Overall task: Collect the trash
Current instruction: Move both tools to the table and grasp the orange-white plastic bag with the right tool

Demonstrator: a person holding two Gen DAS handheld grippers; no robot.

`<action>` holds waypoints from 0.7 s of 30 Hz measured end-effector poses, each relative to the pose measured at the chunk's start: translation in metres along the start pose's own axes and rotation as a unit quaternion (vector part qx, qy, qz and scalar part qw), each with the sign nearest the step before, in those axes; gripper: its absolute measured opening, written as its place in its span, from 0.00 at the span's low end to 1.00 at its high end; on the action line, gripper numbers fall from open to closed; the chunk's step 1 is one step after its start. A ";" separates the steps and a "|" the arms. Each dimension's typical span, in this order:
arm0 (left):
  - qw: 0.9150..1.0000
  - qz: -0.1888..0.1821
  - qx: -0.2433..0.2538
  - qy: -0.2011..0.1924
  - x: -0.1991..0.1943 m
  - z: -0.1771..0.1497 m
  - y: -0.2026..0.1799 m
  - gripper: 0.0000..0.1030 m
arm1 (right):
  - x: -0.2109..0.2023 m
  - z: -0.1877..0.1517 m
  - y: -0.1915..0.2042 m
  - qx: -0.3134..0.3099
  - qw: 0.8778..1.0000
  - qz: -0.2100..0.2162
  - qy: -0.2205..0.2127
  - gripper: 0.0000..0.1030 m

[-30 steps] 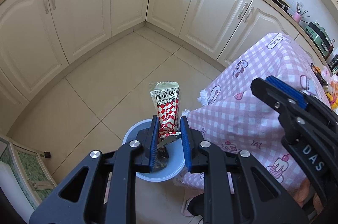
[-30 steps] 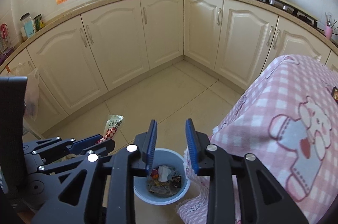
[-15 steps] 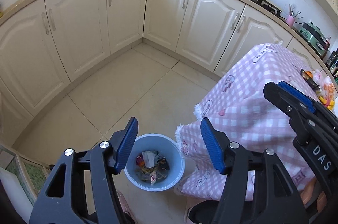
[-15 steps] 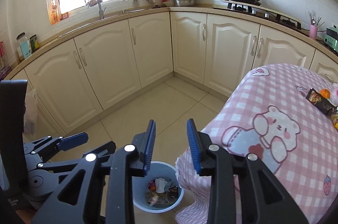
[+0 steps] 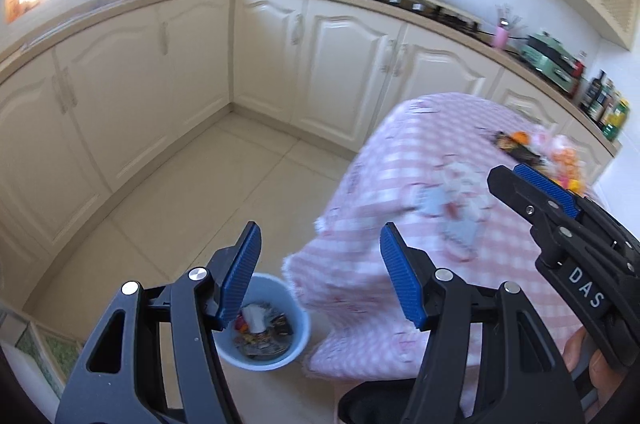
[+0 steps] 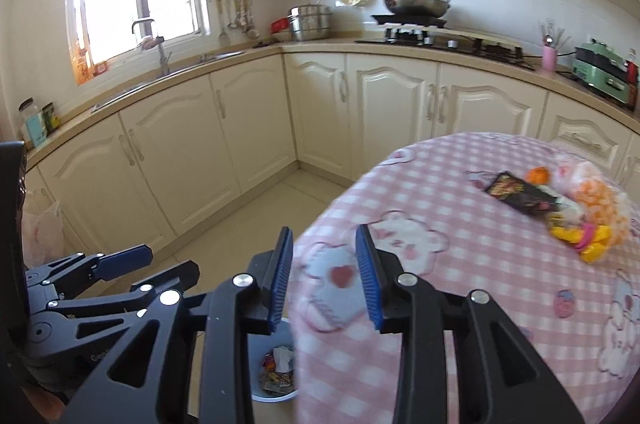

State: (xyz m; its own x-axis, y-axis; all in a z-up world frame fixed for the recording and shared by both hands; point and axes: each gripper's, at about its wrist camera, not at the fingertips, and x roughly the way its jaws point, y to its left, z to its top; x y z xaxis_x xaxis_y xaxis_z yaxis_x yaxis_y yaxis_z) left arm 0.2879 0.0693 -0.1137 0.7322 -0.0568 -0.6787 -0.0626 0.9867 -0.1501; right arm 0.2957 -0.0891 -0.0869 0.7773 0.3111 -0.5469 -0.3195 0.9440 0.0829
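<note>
The left claw [image 5: 320, 264] is spread wide and empty, the right claw [image 6: 324, 276] partly spread and empty. Below both sits the round pale-blue plastic bin [image 5: 298, 338] of wrappers. A black snack wrapper [image 6: 520, 194] lies on the pink-checked table [image 6: 460, 264], ahead-right.

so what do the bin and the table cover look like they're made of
Bin: probably plastic, smooth pale blue, thin even rim, faint sheen.
Table cover: soft woven or fleecy fabric, matte pink-and-white check with printed cartoons; it drapes in folds, with a fringed edge in the left wrist view.
</note>
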 end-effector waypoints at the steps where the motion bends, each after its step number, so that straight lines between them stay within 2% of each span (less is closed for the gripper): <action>1: 1.000 -0.007 0.008 -0.002 -0.001 0.003 -0.011 0.60 | -0.006 0.001 -0.010 0.004 1.000 -0.007 -0.004 0.35; 5: 0.999 -0.038 0.037 -0.004 -0.002 0.009 -0.057 0.61 | -0.031 0.004 -0.067 0.029 0.998 -0.051 -0.020 0.39; 8: 0.996 -0.059 0.064 -0.006 0.001 0.015 -0.098 0.66 | -0.049 0.003 -0.113 0.049 0.994 -0.091 -0.033 0.45; 15: 0.990 -0.089 0.108 0.006 0.022 0.026 -0.171 0.72 | -0.065 -0.002 -0.232 0.116 0.978 -0.172 -0.030 0.59; 17: 0.989 -0.100 0.109 0.015 0.032 0.029 -0.189 0.72 | -0.062 -0.007 -0.259 0.141 0.975 -0.169 -0.022 0.60; 21: 0.985 -0.113 0.130 0.030 0.054 0.035 -0.226 0.73 | -0.041 -0.009 -0.302 0.197 0.973 -0.121 -0.008 0.60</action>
State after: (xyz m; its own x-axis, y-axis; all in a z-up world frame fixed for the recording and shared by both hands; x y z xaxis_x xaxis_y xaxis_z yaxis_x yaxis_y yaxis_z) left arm 0.3654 -0.1515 -0.0913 0.6651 -0.2811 -0.6918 0.2785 0.9530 -0.1194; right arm 0.3553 -0.3882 -0.0971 0.8137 0.0725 -0.5768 0.1048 0.9576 0.2682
